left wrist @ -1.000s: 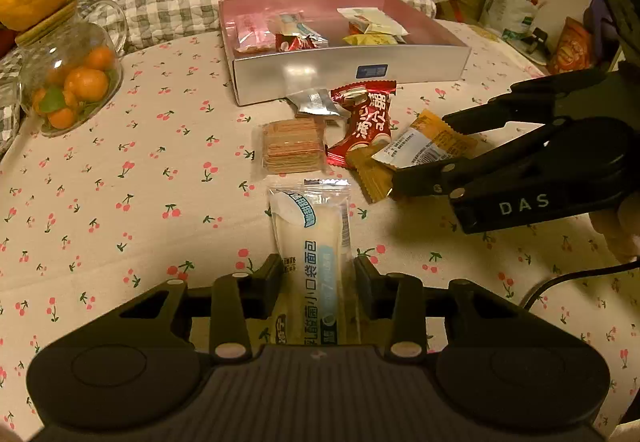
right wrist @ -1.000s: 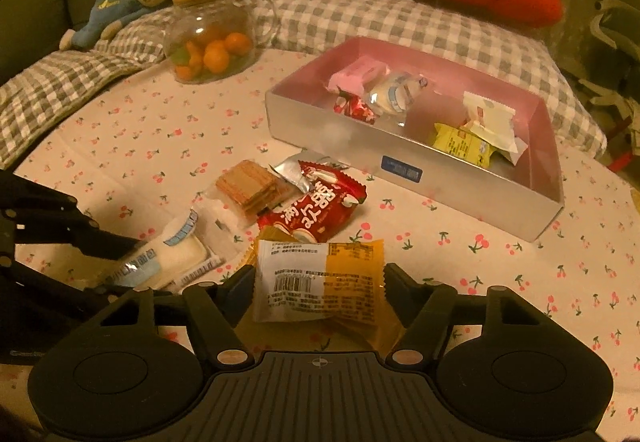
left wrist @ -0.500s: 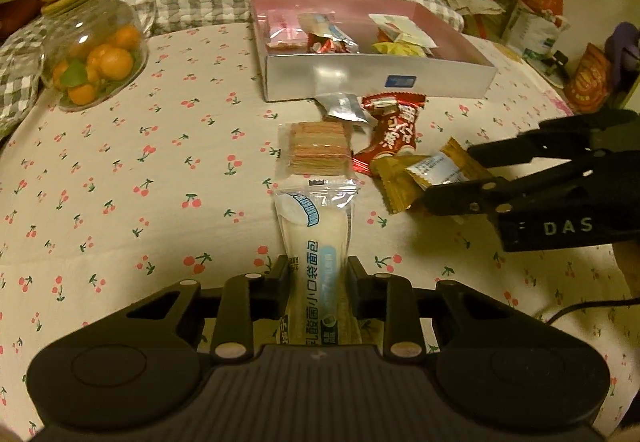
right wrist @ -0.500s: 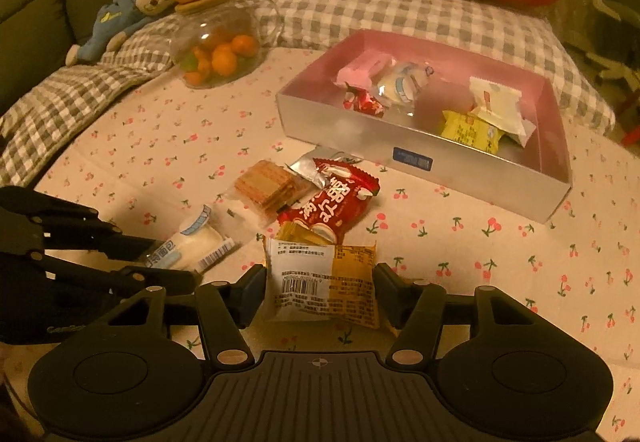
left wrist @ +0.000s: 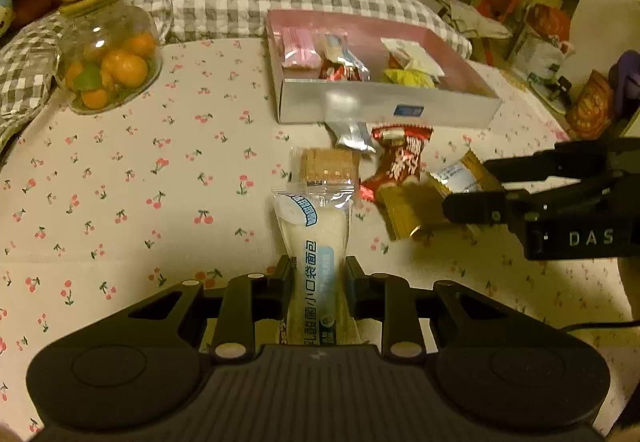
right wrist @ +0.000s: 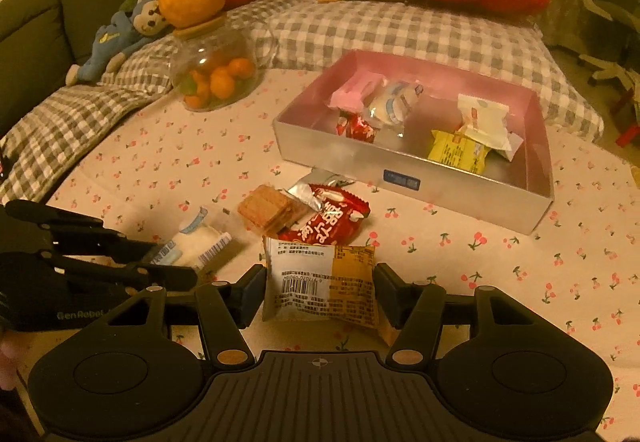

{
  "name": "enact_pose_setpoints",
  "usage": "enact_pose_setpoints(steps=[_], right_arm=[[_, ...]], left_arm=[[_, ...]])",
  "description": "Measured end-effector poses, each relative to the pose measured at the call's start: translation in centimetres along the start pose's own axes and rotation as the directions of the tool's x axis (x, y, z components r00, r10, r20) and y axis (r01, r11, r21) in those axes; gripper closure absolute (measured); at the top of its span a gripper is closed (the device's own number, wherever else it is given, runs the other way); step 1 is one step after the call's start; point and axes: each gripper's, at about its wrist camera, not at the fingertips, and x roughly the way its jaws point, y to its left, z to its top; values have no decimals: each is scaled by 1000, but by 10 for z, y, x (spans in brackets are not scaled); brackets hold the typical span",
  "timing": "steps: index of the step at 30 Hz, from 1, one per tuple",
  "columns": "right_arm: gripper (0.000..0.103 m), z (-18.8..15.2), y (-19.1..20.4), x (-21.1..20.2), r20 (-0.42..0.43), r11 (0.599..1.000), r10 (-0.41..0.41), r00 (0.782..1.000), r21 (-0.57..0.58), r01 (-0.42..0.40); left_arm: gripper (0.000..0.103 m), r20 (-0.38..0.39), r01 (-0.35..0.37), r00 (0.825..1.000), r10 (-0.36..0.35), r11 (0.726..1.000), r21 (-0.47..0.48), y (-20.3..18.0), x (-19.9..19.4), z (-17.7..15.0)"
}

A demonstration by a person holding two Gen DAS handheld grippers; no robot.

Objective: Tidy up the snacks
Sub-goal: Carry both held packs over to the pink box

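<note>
Cherry-printed cloth (left wrist: 120, 170) covers the surface where loose snacks lie in front of a silver-walled, pink-lined box (left wrist: 384, 106). The left gripper (left wrist: 316, 274) has just been closing and now pinches a long white bread packet with blue lettering (left wrist: 312, 242) between its pads. The right gripper (right wrist: 320, 282) has closed in on a flat yellow packet with a white barcode label (right wrist: 320, 282), its pads pressing both edges. Only the right wrist view shows the box's contents clearly: a pink wrapper (right wrist: 354, 92), a white pouch (right wrist: 484, 120) and a yellow packet (right wrist: 456, 150). It also shows a blue plush toy (right wrist: 116, 42). A glass jar of small oranges (left wrist: 108, 62) appears in both views.
</note>
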Motion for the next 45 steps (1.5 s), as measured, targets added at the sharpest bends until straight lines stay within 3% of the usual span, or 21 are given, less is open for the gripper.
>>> enact_pose_setpoints(steps=[16, 28, 45], right_arm=[[44, 13, -14, -18, 49, 998, -14, 999, 67, 11], [44, 31, -33, -22, 64, 992, -44, 997, 119, 36], [44, 72, -95, -5, 118, 975, -98, 988, 212, 71]], left_arm=[[80, 71, 23, 997, -20, 999, -40, -8, -13, 28], [80, 109, 33, 994, -31, 999, -17, -28, -8, 55], [80, 150, 75, 986, -73, 997, -8, -47, 35, 114]])
